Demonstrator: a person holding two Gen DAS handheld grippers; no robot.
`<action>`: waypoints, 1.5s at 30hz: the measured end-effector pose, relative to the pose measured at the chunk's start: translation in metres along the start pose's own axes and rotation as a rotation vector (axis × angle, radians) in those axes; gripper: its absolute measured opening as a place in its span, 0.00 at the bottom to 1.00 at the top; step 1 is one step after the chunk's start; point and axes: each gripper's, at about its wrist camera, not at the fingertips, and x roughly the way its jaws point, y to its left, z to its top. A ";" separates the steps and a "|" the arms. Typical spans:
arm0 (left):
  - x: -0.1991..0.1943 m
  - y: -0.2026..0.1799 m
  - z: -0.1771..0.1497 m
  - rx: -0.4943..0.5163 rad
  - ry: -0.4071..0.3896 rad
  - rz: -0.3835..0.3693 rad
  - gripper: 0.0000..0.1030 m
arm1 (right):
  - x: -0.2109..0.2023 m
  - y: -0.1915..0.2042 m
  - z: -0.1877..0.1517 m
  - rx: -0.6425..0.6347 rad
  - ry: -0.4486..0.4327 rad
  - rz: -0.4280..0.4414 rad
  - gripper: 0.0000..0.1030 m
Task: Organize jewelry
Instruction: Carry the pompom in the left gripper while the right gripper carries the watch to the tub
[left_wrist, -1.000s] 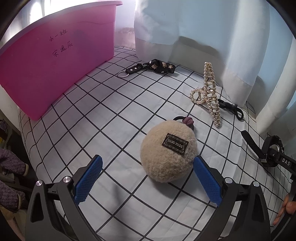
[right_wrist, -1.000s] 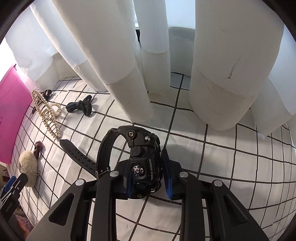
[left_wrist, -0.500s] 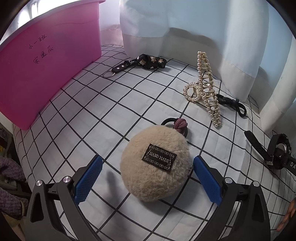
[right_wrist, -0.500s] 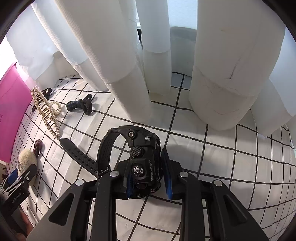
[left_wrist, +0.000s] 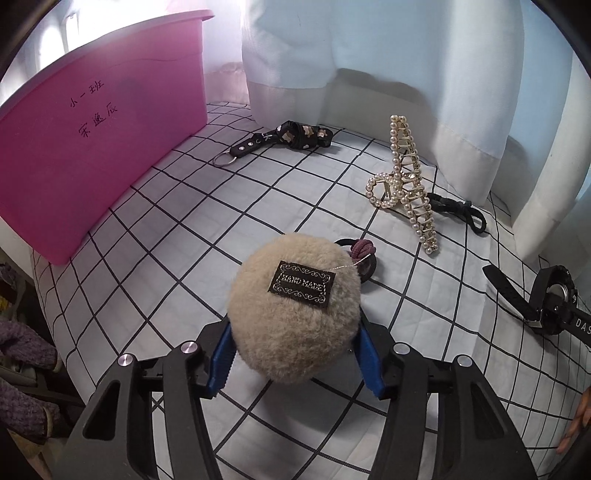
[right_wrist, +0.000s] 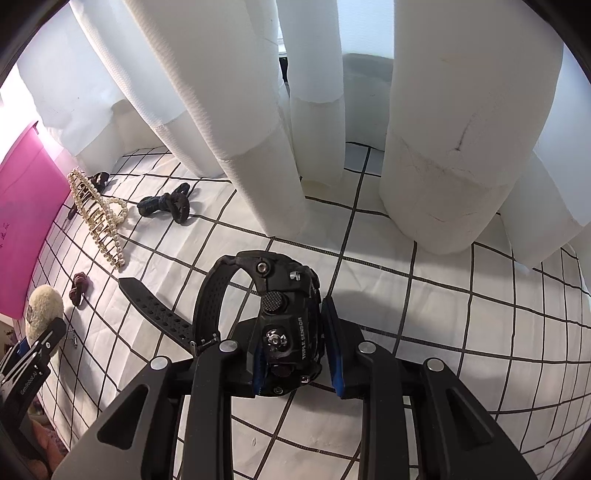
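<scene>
Now the pink bin (left_wrist: 99, 147) stands at ten o'clock on the checked cloth (left_wrist: 184, 229); at centre the left gripper (left_wrist: 293, 363) pinches the beige pompom (left_wrist: 293, 308), and the right gripper (right_wrist: 297, 354) clamps the black watch (right_wrist: 284, 321), pearl clip (left_wrist: 410, 184) at one o'clock.

1. I see a white cloth (left_wrist: 184, 229) with a black grid covering the whole surface. It is lightly creased in the right wrist view (right_wrist: 480, 295).
2. A pale curtain (left_wrist: 369, 37) hangs along the far side, its hem resting on the cloth.
3. From my right side the curtain (right_wrist: 221, 92) falls in thick rounded folds, with a seamed band near the bottom.
4. One fold carries a short dark mark (right_wrist: 463, 136).
5. Purple knitted fabric (left_wrist: 22, 369) sits at my far left, past the cloth's edge and lower than it.
</scene>
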 end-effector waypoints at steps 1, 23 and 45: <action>-0.002 0.001 0.001 -0.003 -0.005 -0.002 0.53 | -0.001 0.000 -0.001 0.001 -0.002 0.003 0.25; -0.072 0.031 0.006 -0.053 -0.106 0.002 0.53 | -0.055 0.016 -0.010 -0.112 -0.092 0.077 0.19; -0.183 0.159 0.079 -0.169 -0.345 0.110 0.53 | -0.162 0.200 0.078 -0.331 -0.346 0.370 0.19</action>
